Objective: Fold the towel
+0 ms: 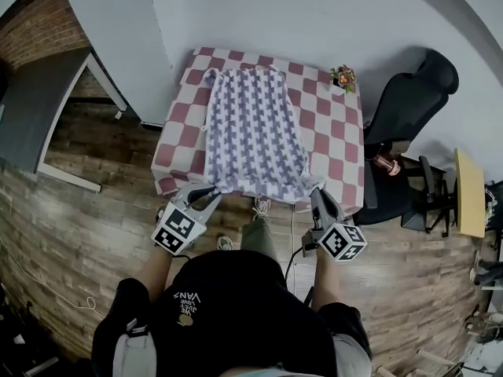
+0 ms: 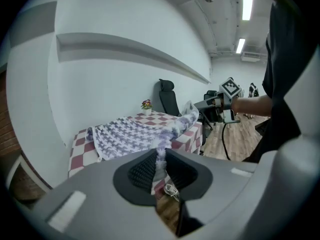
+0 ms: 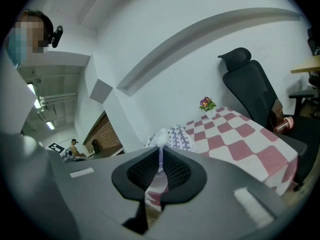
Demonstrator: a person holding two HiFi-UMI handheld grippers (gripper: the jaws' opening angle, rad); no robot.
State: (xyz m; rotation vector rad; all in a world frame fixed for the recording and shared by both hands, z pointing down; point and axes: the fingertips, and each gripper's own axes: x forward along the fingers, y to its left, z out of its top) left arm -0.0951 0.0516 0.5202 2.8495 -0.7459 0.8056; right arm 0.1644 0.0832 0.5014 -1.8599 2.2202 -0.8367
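Towel (image 1: pixel 255 132) in purple-white houndstooth pattern

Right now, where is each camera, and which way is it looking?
Head view: on the person's head, facing steeply down at the towel on the table; shows arms, torso, left hand-held gripper and right hand-held gripper.
Left gripper view: on the left one, facing along its jaws across the table; shows the person's right forearm.
Right gripper view: on the right one, facing the table and chair; shows the person's head.
Both gripper views share the towel and flower pot.
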